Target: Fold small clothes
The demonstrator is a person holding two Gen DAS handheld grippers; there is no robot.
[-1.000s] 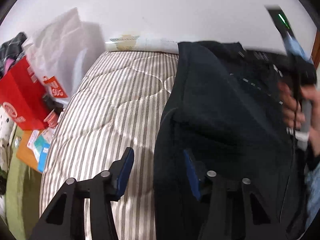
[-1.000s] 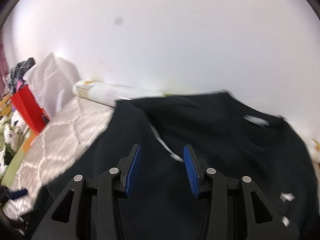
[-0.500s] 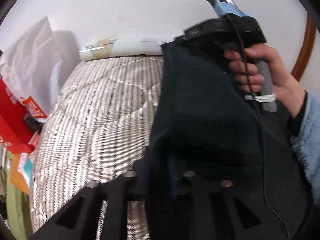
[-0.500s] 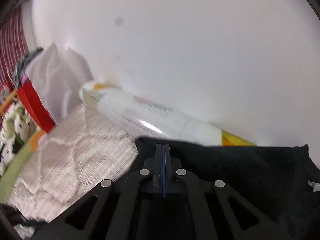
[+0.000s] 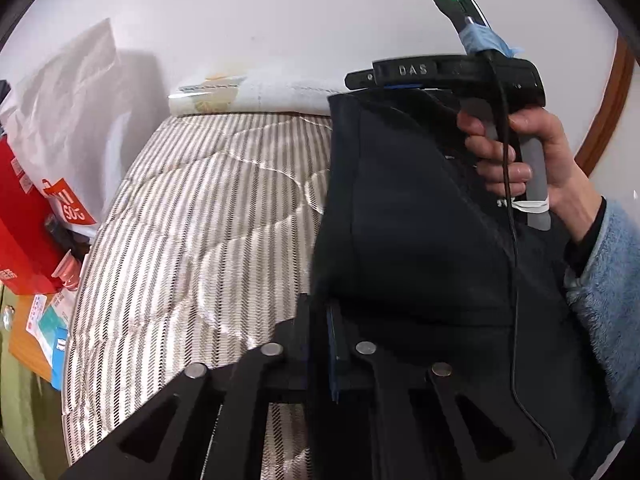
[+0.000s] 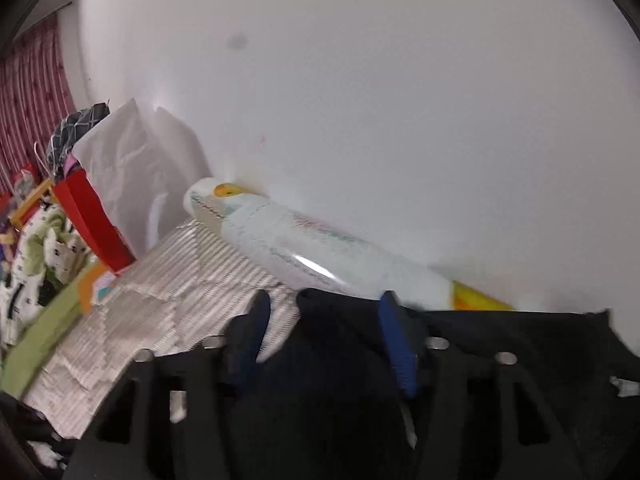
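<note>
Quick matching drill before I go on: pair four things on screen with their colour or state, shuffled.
Things:
1. left gripper
2. right gripper
3. quilt
4. box

States:
A. red
B. jaws just opened, cloth between them
C. striped
D. shut on the dark garment

Pairs: 1-D, 2-B, 3-C, 4-A

A bed (image 5: 192, 240) with a striped quilted cover stands against the wall. A dark garment (image 5: 420, 240) lies on its right side. A plastic-wrapped pack (image 6: 304, 248) rests along the far edge.
</note>
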